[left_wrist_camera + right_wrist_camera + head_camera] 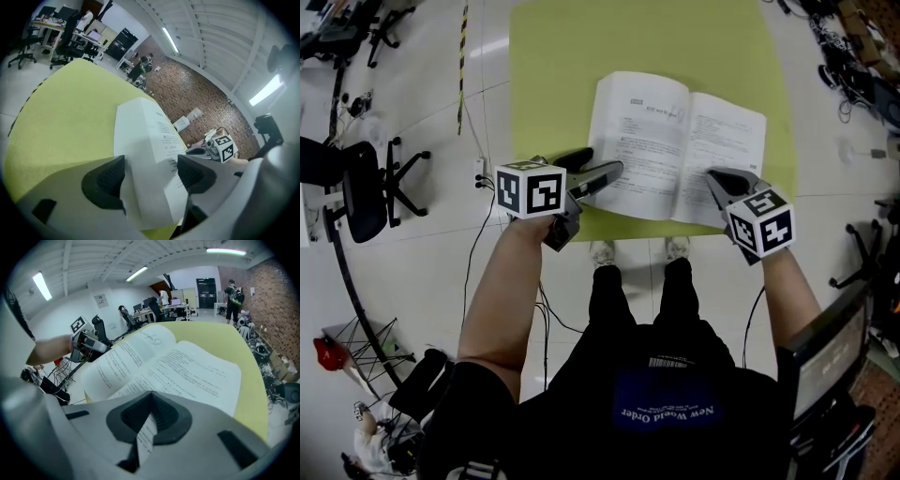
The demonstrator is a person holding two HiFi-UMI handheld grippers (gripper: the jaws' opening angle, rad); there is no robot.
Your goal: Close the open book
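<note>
An open book (675,141) lies flat on the yellow-green table (553,75), its white printed pages up. My left gripper (598,167) is at the book's near left corner, open wide. In the left gripper view the left page block (150,140) runs between the two dark pads (105,180) without being pinched. My right gripper (717,178) is at the near right corner. In the right gripper view its jaws are shut on the edge of the right page (187,371), and a strip of paper shows between the pads (161,413).
The book lies close to the table's front edge (628,230), with my shoes just below it. Office chairs (356,187) and cables stand on the floor at the left. A monitor (825,352) is at the lower right. A person (232,296) stands far off.
</note>
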